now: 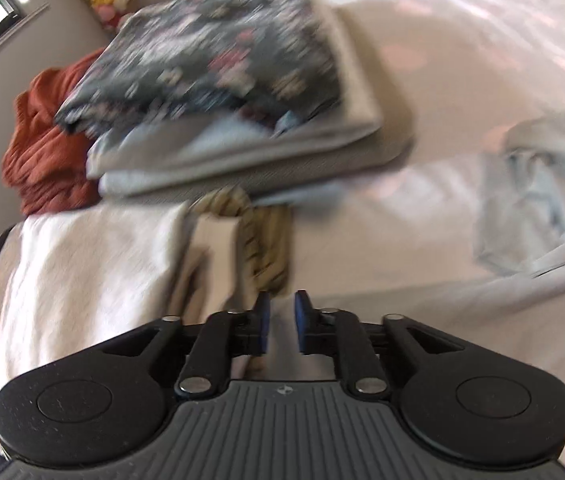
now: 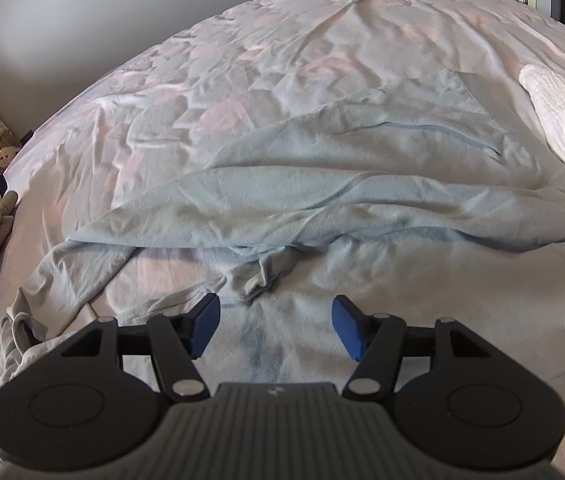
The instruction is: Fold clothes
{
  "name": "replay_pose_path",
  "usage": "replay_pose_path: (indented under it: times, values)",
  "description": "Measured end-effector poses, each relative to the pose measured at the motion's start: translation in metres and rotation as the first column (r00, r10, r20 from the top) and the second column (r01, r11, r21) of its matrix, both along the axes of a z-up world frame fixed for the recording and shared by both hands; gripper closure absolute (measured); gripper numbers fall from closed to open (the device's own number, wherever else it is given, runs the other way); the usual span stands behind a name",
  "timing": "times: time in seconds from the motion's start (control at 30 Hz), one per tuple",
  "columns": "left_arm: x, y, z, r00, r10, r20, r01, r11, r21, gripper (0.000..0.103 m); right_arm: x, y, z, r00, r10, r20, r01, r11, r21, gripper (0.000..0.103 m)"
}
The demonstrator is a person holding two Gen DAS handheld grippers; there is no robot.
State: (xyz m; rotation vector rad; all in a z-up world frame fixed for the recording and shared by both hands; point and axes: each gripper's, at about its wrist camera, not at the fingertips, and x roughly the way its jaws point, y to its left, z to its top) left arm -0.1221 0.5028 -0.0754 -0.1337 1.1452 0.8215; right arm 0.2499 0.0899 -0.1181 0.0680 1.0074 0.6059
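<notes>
- My left gripper (image 1: 282, 322): fingers narrow, holding nothing; folded stack (image 1: 218, 92) at 11 o'clock.
- My right gripper (image 2: 275, 328): fingers wide above blue shirt (image 2: 322, 184), spread toward 12.

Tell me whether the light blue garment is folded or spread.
Spread, unfolded: the light blue garment lies loose and wrinkled across the bed.

No readable text, label, brand name or number showed in either view. The only mark was a small pale emblem on the ribbed grey housing of the left gripper (image 1: 282, 314), near the bottom centre of its view, and a like one on the right gripper (image 2: 275, 320); both were too small to make out. The floral folded garment (image 1: 210, 52) at far left was blurred, its print illegible.
</notes>
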Motion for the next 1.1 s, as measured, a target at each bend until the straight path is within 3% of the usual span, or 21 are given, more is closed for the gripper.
replay_pose_path:
  times: [0.3, 0.47, 0.6, 0.73, 0.97, 1.1]
  values:
    - [0.068, -0.019, -0.006, 0.983, -0.115, 0.141, 0.131, 0.985, -0.108, 0.080, -0.001, -0.001, 0.003, 1.000, -0.001, 0.006, 0.001, 1.000, 0.009, 0.038]
    - [0.107, -0.029, -0.032, 0.973, -0.176, 0.147, 0.193, 0.975, -0.106, 0.079, -0.003, 0.001, 0.005, 1.000, 0.019, 0.020, -0.020, 1.000, 0.018, 0.038]
    - [0.124, -0.034, -0.050, 0.967, -0.204, 0.150, 0.219, 0.972, -0.091, 0.071, -0.004, -0.004, 0.012, 0.999, 0.003, 0.037, -0.005, 0.998, 0.062, 0.038]
    - [0.132, -0.032, -0.059, 0.965, -0.215, 0.152, 0.231, 0.969, -0.093, 0.071, 0.004, -0.018, 0.028, 0.997, -0.025, 0.079, 0.017, 0.994, 0.106, 0.038]
    - [0.143, -0.028, -0.062, 0.960, -0.219, 0.176, 0.238, 0.967, -0.094, 0.071, 0.089, -0.043, 0.049, 0.977, -0.057, 0.203, 0.063, 0.998, -0.021, 0.038]
    - [0.147, -0.026, -0.061, 0.960, -0.220, 0.173, 0.239, 0.966, -0.101, 0.072, 0.149, -0.059, 0.045, 0.976, -0.097, 0.195, 0.111, 0.992, -0.061, 0.038]
